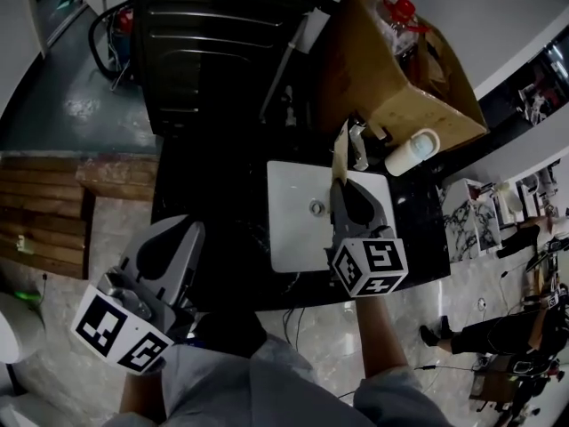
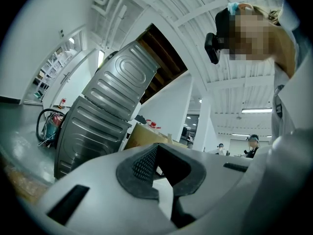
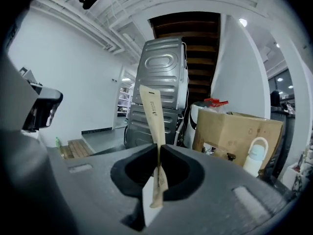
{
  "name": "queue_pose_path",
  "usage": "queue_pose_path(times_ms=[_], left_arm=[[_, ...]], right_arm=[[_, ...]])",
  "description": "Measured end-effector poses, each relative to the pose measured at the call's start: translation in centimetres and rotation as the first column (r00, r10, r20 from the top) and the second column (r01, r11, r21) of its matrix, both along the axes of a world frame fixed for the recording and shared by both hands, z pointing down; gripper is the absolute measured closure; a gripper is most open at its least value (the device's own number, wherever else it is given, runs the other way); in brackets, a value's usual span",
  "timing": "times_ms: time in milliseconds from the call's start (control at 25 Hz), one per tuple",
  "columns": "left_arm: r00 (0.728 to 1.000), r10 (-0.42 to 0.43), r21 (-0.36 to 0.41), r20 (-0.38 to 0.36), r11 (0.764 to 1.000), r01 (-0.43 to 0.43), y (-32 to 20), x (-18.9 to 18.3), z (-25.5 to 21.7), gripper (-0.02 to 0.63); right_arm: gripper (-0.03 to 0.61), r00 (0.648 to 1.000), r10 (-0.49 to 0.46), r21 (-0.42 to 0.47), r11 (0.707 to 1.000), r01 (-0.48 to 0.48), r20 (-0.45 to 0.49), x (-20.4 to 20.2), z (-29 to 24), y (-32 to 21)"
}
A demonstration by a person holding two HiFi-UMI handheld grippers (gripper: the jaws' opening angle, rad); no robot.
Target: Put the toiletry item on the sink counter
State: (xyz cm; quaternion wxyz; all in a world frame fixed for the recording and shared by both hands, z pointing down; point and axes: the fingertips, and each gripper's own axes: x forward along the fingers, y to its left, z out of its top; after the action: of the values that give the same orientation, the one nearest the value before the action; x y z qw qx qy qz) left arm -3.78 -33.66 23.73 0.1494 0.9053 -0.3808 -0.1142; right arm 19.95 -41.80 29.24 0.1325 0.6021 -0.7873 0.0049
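The slim toiletry item in a tan paper sleeve (image 3: 152, 116) stood upright in the right gripper (image 3: 159, 148). Its jaws were pressed onto the lower part of the sleeve, and a short tail hung below the pads. In the head view it hung in the air over the back edge of the white rectangular basin (image 1: 298, 212), near the chrome tap (image 1: 356, 145), not yet on the black worktop (image 1: 416, 225). The left gripper (image 1: 191, 229) waited off the worktop's front left corner with its jaws a little apart and nothing between them.

The step in hand looked like the carry to a setting-down spot. To do it well, the sleeve probably needed taking sideways off the basin to the bare strip by the worktop's right edge. It also had to stay short of the white handled bottle (image 1: 412, 152) and the brown cardboard box (image 1: 391, 69) at the back. Rolling the wrist to lay the long side level, lowering until the paper rested, and only then easing the jaws apart would likely stop so light a thing from sliding into the basin.
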Motion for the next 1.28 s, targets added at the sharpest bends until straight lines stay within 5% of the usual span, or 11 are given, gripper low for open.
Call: queue_pose_path(times_ms=[640,1000,1280], left_arm=[[0.993,-0.117,-0.012,0.019,0.993,0.118,-0.9,0.4,-0.2,0.609],[0.982,-0.183,-0.009,0.040,0.983,0.183,-0.9,0.5,-0.5,0.609],[0.970,-0.235,-0.016,0.053,0.972,0.236,-0.7,0.4,-0.2,0.609]], right_arm=[[0.554,0.968,-0.161,-0.149,0.980,0.133,-0.192,0.1,6.5,-9.0],[0.554,0.915,-0.239,-0.188,0.964,0.185,-0.325,0.9,9.1,-12.8],[0.555,0.832,-0.327,-0.243,0.940,0.238,-0.449,0.5,12.3,-15.4]])
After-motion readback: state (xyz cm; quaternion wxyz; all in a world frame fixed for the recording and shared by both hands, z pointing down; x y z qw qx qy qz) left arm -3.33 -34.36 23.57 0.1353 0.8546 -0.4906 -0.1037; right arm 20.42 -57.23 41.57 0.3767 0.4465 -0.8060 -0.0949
